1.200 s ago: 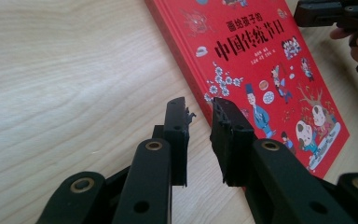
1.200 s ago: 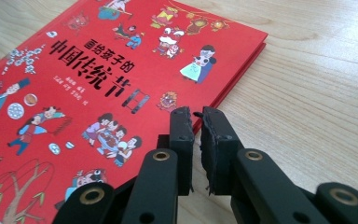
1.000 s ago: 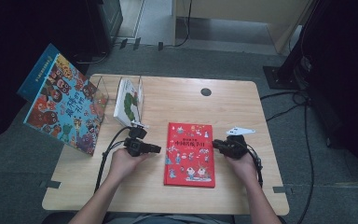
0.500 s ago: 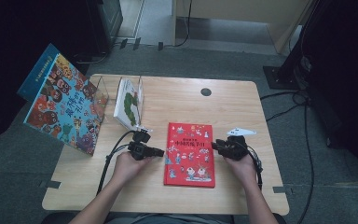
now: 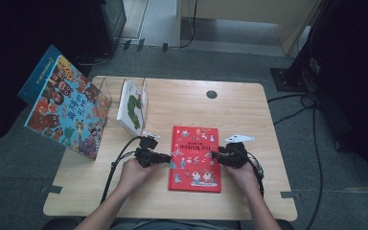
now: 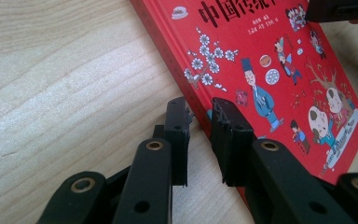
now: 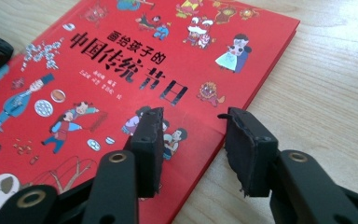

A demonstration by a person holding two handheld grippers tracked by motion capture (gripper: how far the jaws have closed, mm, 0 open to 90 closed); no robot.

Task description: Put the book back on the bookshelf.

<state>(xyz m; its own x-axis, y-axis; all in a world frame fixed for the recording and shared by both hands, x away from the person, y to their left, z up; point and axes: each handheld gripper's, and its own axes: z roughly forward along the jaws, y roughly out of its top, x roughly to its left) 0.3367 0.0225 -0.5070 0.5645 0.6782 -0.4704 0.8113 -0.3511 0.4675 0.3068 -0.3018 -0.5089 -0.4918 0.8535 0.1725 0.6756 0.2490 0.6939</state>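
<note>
A red picture book (image 5: 195, 158) lies flat and closed on the wooden desk (image 5: 182, 105), near its front edge, between the person's two hands. Its cover faces up, with cartoon figures and large dark characters printed on it.

The left gripper (image 6: 199, 122) sits at the book's left edge — its fingers (image 6: 177, 135) straddle that edge with a narrow gap between them, one over the bare desk and one over the cover; whether the pads press on the book I cannot tell. The right gripper (image 7: 193, 144) is at the book's right edge, and its fingers have just been opening: they stand released, one above the cover and one above the desk, with the book's edge running between them, unpinched.

Farther out, at the desk's back left, a white book with a green picture (image 5: 132, 106) stands in a clear holder — and a large colourful book (image 5: 64, 110) leans tilted at the left edge. A small dark round hole (image 5: 212, 94) marks the far middle of the desk.
</note>
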